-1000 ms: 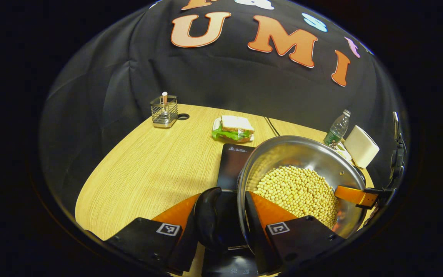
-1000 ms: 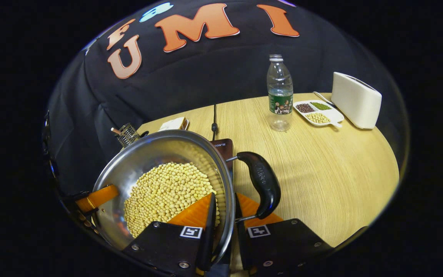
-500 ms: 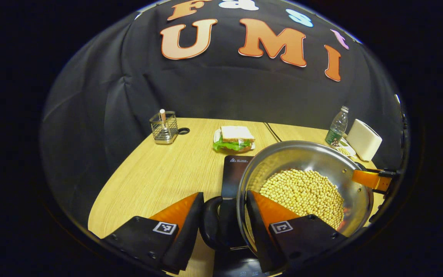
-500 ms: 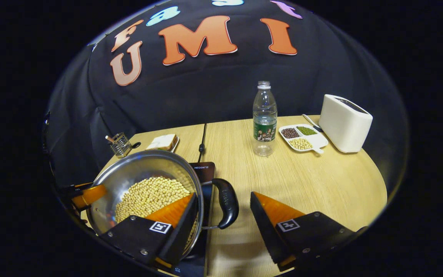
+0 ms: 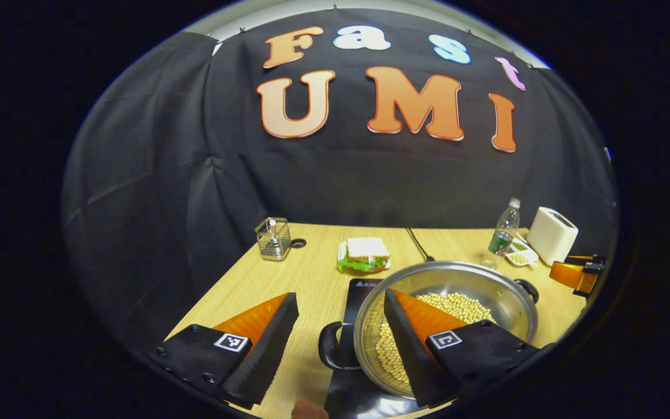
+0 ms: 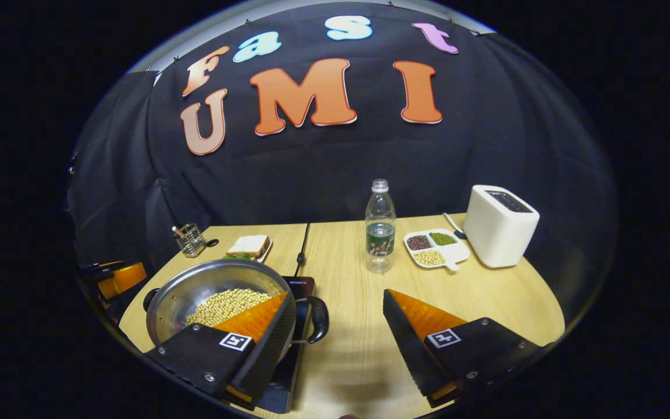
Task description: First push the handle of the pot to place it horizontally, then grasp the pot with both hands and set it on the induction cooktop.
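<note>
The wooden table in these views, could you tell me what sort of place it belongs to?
Probably a staged kitchen tabletop in a recording booth: a steel pot of soybeans sits on a black induction cooktop, with a white toaster and a sandwich on a plate nearby.

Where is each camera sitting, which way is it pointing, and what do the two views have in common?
Left gripper view: rides on the left gripper, above the table's near edge, facing the back wall; its own open fingers show below.
Right gripper view: rides on the right gripper, likewise facing the wall; its own open fingers show below.
Shared: pot of beans on the induction cooktop, sandwich, bottle, toaster.
</note>
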Demonstrator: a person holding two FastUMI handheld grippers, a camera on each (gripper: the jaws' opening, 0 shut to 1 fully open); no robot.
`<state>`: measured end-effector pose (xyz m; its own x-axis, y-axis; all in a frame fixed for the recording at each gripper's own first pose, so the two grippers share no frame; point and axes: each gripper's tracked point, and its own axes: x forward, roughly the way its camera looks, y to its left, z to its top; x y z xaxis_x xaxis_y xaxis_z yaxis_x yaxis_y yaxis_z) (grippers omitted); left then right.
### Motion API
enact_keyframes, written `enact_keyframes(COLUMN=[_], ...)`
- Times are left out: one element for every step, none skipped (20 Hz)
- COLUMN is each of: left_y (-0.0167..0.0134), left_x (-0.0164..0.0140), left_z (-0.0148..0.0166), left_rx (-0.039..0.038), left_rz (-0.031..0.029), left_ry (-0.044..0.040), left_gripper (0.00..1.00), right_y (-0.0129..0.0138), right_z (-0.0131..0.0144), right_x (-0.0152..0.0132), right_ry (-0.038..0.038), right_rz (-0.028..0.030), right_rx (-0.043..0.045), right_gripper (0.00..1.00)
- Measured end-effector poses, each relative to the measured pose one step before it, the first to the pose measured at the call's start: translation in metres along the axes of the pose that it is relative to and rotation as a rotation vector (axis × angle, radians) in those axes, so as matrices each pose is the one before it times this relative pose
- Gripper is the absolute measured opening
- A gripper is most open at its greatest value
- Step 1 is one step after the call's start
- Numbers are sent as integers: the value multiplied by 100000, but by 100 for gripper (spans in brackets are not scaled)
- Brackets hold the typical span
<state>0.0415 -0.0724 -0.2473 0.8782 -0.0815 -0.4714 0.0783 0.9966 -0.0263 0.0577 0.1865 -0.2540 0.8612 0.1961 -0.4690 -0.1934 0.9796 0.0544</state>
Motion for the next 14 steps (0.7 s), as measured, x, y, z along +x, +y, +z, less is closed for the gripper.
enact_keyframes(left_y=[-40, 104, 138, 138, -60, -222, -252, -234, -339, -231, -43, -15, 109, 454], left_x=[-847, -1198, -1116, -979, -852, -748, -859, -782, -752, -661, -585, -529, -490, -405], left_z=[1456, 1185, 1444, 1550, 1501, 1620, 1655, 1565, 1644, 1337, 1174, 1231, 1362, 1109], left_rx=[-1802, -1447, -1015, -255, -682, -833, -459, 1, -294, -374, -645, -396, -236, 62], left_rz=[248, 566, 540, 294, 110, -122, -429, -909, -1175, -983, -796, -1261, -925, 353], left_ry=[-3349, -3653, -3805, -3828, -3529, -3562, -3475, -3008, -2835, -1831, -1529, -1665, -1977, -1540], left_gripper=[97, 93, 97, 97, 96, 96, 100, 93, 100, 100, 100, 99, 100, 99], right_y=[-1166, -1331, -1329, -1284, -1157, -1140, -1203, -912, -645, -728, -645, -468, -537, -603], right_z=[1221, 1368, 1314, 1384, 1065, 1079, 1262, 1062, 935, 958, 990, 1105, 1146, 1037], right_x=[-1160, -900, -1115, -1017, -962, -966, -996, -840, -733, -837, -883, -823, -585, -541], right_ry=[-3060, -3794, -3890, -3183, -2608, -2546, -3381, -2895, -1985, -1641, -1490, -1921, -2084, -1422], right_rz=[-1499, -1993, -1384, -1196, -1317, -1813, -1818, -884, -49, 199, 459, 570, 511, 115], right_rx=[-532, -819, -667, -255, -736, -1085, -1818, -1385, -319, 24, 242, 1141, 1095, 220], right_gripper=[94, 94, 93, 94, 94, 94, 94, 94, 93, 93, 94, 99, 94, 93])
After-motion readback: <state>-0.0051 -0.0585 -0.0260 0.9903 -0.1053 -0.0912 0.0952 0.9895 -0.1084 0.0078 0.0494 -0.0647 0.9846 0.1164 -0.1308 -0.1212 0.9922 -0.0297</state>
